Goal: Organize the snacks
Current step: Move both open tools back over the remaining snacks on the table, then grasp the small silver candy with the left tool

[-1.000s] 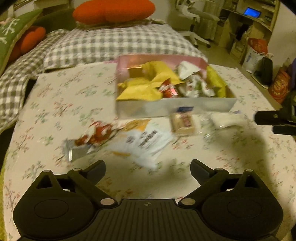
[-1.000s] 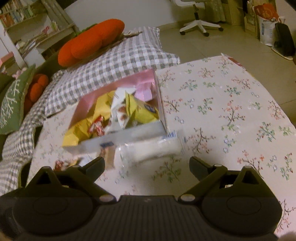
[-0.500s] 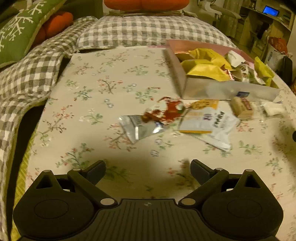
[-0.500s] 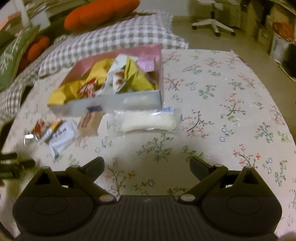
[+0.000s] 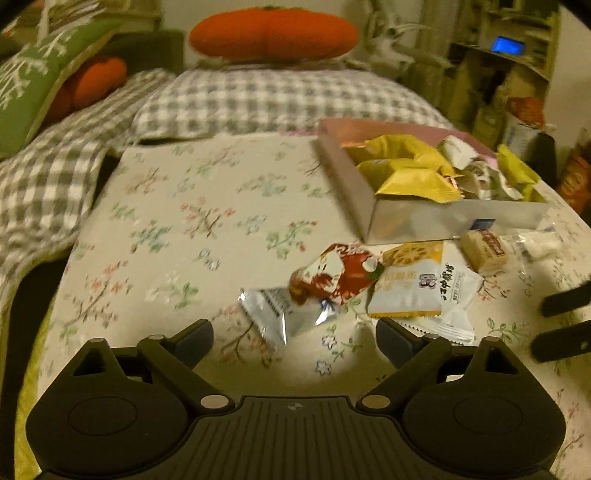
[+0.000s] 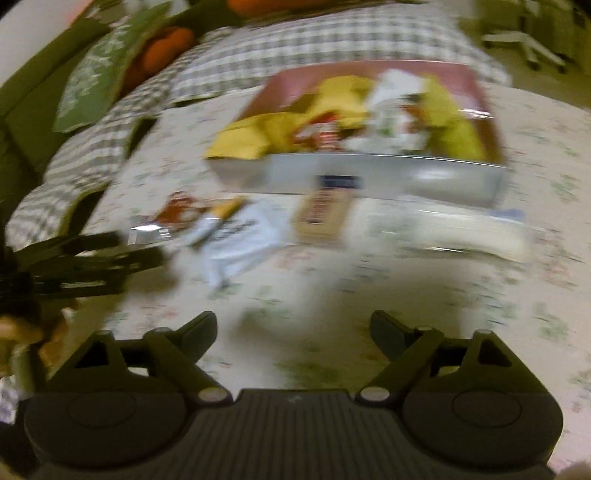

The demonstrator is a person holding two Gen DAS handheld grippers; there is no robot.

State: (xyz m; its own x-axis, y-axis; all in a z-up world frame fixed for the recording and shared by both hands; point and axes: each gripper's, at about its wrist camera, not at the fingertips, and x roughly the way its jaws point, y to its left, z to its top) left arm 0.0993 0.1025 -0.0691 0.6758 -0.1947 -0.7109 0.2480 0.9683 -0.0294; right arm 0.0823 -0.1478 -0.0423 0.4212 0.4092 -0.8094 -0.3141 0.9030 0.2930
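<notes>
A tabletop (image 5: 192,229) covered with a flowered cloth stands against a sofa with grey checked cushions (image 5: 258,103), an orange cushion (image 5: 273,31) and a green one with a white snowflake pattern (image 5: 33,85).

Near the far right corner of the tabletop lies an open box (image 5: 436,218) with a pink inner wall, filled with yellow and white snack packets; its right end is cut off by clutter in the left wrist view.

In front of the box's near wall lie loose snacks in a row. There is a red and silver packet (image 5: 317,288), then a yellow and white packet (image 5: 417,284) that touches it and partly covers a white one. Next comes a small tan bar (image 5: 484,251), and a clear bag with something white inside (image 5: 539,243), only partly seen there.

The right wrist view is strongly blurred, so the print on the packets cannot be read.

The left hand-held gripper (image 5: 294,338) is just before the red and silver packet, its jaws spread and closing a little, with only the packet's silver end between the fingertips and nothing pressed.

The right hand-held gripper (image 6: 293,328) is over bare cloth before the tan bar, its jaws also spread and closing, with nothing between them.
</notes>
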